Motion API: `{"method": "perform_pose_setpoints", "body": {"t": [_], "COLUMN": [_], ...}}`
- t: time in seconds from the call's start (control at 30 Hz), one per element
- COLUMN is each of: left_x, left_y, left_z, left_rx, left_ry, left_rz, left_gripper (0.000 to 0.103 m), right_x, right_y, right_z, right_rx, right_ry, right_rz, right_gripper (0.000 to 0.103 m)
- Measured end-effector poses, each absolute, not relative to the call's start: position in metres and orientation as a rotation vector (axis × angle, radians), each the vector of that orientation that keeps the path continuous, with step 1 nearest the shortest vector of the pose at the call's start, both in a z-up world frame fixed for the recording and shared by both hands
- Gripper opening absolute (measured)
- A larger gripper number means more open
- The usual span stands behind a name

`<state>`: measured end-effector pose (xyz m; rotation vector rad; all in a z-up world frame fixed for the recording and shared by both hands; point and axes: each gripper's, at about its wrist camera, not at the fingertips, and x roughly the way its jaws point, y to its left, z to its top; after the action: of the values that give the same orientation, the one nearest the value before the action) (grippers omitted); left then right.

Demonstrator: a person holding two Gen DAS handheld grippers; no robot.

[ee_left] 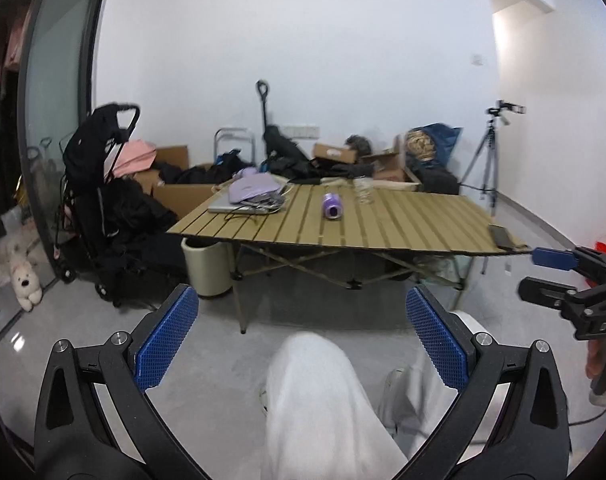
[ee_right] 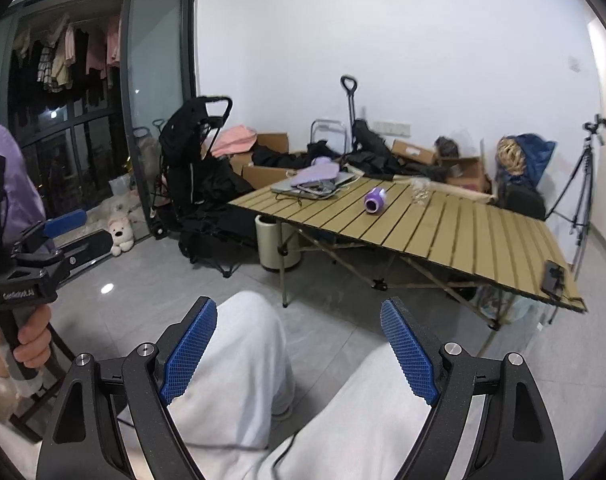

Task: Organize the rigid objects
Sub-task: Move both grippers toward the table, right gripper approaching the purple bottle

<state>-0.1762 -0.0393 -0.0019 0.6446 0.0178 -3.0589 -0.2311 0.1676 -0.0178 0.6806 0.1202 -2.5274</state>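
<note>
While my left claw (ee_left: 301, 344) hangs spread and empty over my knee, the purple bottle (ee_left: 331, 205) lies on its side far ahead on the slatted table (ee_left: 403, 224), liable to roll if nudged toward the glass jar (ee_left: 363, 190) beside it. From my right claw (ee_right: 299, 354), likewise spread and empty, I alone see hanging laundry (ee_right: 63, 56) far left.

You see blue, finely textured pads (ee_left: 167, 338) on matt black plastic arms with bright metal pivot pins (ee_left: 120, 337). The table (ee_right: 463, 236) shows matt, wood-look slats. The glass (ee_right: 420, 191) is clear; the floor (ee_right: 115, 292) is glossy.
</note>
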Motion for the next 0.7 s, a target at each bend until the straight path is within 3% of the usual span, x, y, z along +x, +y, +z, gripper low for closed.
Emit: {"method": "perform_pose_setpoints", "body": {"t": [0.17, 0.4, 0.7], "left_x": [-0.265, -0.368, -0.529], "left_y": [-0.051, -0.045, -0.043], "left_z": [-0.009, -0.016, -0.056], "left_rx": [0.751, 0.816, 0.911], "left_ry": [0.135, 0.164, 0.137], "left_rz": [-3.065, -3.094, -3.084], "left_gripper": [0.103, 0.103, 0.103], "right_x": [-0.316, -0.418, -0.603], "right_y": [0.172, 0.177, 0.153], "right_z": [-0.016, -0.014, -0.067], "right_rx": [0.707, 0.737, 0.884], "right_ry": [0.070, 0.054, 0.039], "right_rz": [-2.545, -2.582, -2.541], "right_gripper": [0.088, 0.088, 0.088]}}
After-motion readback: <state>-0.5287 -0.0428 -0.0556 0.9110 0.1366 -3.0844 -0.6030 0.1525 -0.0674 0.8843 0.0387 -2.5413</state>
